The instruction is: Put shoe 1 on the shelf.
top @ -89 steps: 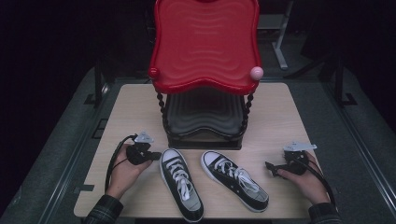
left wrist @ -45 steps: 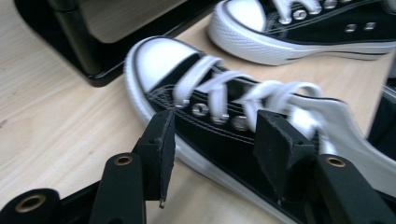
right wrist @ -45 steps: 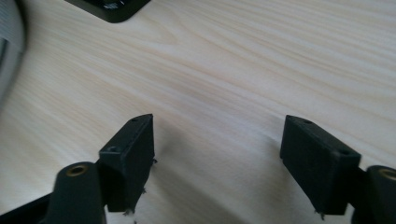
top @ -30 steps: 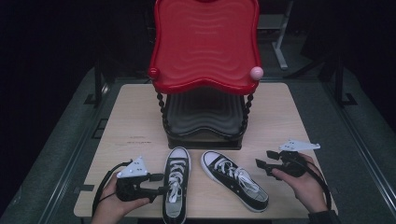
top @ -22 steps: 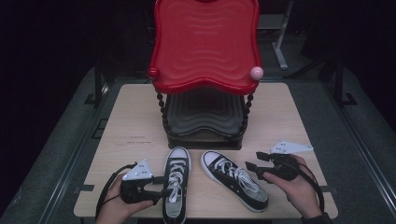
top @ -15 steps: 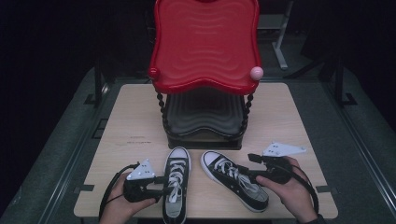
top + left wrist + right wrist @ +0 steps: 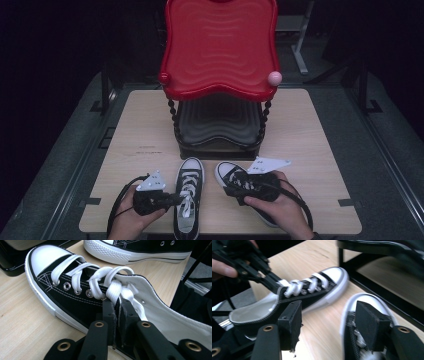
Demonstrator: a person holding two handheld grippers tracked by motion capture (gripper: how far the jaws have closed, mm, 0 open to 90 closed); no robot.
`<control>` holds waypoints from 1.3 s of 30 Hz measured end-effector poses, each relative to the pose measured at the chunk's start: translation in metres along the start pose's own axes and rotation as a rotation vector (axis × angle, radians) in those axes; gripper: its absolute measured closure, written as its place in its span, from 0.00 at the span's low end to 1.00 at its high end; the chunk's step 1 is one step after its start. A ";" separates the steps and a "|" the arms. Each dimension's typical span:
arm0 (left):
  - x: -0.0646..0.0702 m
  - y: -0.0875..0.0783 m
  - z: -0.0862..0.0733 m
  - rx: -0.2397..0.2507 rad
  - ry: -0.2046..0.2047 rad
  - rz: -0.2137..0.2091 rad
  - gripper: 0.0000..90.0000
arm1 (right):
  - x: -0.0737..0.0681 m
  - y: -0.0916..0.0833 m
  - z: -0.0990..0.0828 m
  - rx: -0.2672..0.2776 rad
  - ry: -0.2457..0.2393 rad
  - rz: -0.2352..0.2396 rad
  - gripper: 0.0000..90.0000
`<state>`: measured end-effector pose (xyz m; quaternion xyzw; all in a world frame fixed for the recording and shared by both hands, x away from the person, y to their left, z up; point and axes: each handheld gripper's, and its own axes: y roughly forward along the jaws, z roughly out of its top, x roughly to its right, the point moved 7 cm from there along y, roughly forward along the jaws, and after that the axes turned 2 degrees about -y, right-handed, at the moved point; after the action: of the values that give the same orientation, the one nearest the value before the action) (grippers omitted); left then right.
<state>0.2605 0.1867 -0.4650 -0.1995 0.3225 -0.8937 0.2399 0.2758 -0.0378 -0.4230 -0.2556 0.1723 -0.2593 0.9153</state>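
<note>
On the tabletop (image 7: 125,135), near edge: two black-and-white canvas sneakers lie side by side, toes toward 12 o'clock, in front of a red two-tier stand (image 7: 220,50).
Left sneaker (image 7: 187,195): straight, sole down, white laces tied; its toe cap stops just short of the stand's black base.
Right sneaker (image 7: 235,180): at 3 o'clock of the left one, toe near the stand, heel hidden under the right hand.
Left tongs (image 7: 117,315): their jaws have just been closing and now pinch the left sneaker's side wall beside the laces, pads pressed on the canvas rim.
Right tongs (image 7: 327,322): jaws wide apart, hovering over the right sneaker's toe, gripping nothing.
Pink ball (image 7: 274,78): at the red tier's right front corner.
</note>
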 end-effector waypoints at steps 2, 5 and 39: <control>0.000 0.001 0.000 0.004 -0.005 -0.005 0.95 | -0.007 0.009 0.003 0.006 -0.008 0.019 0.43; -0.001 0.001 -0.001 0.010 -0.016 -0.009 0.95 | -0.017 0.022 0.003 -0.002 -0.020 0.042 0.43; -0.002 -0.004 0.001 0.002 -0.027 -0.009 0.97 | -0.046 0.090 -0.010 -0.076 -0.031 0.188 0.93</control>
<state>0.2611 0.1903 -0.4621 -0.2130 0.3176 -0.8922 0.2404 0.2687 0.0509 -0.4728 -0.2769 0.1908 -0.1616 0.9278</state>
